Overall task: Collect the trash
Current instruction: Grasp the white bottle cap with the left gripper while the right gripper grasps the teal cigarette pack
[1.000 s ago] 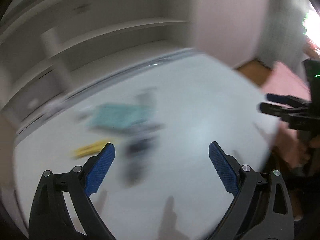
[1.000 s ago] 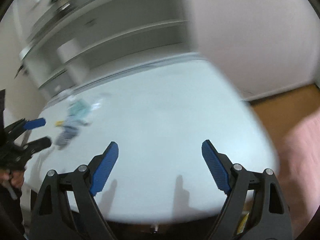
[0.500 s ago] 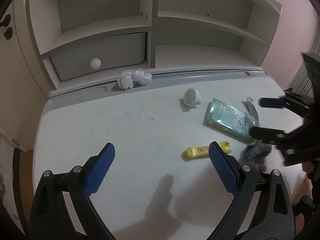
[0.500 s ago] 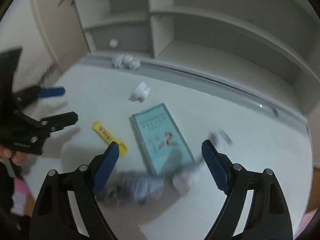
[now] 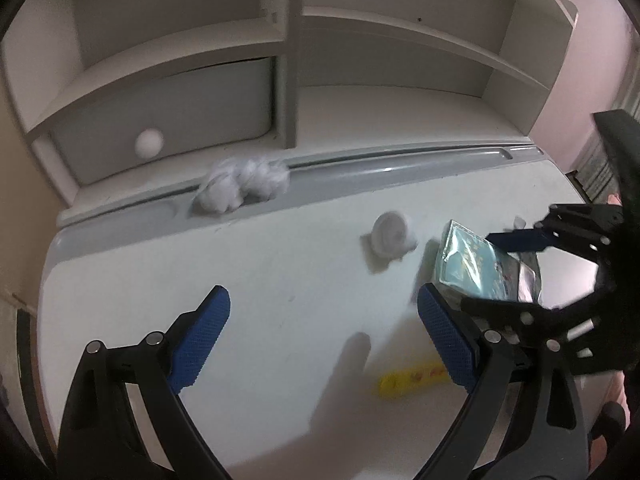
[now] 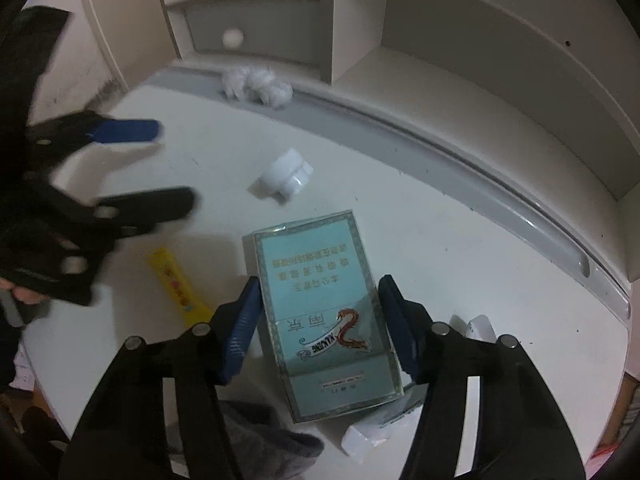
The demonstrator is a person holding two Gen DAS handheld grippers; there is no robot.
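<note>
from the left wrist view, the left gripper [image 5: 320, 344] hangs over the white desk [image 5: 200, 280] with its blue pads spread wide and nothing between them; a crumpled white tissue [image 5: 244, 186] sits in the grey groove at the back, a small white cup-like scrap [image 5: 390, 236] lies mid-desk, and a yellow wrapper [image 5: 412, 382] rests just beside the right-hand pad. from the right wrist view, the right gripper [image 6: 318, 324] straddles a teal cigarette carton [image 6: 324, 308], one pad at each long edge, though whether they are touching it cannot be told. a grey cloth [image 6: 264, 440] lies beneath the near finger. done well, this grab likely wants the pads squared to the carton's sides and closed evenly before lifting, since the glossy wrap looks slippery and the carton could twist out.
</note>
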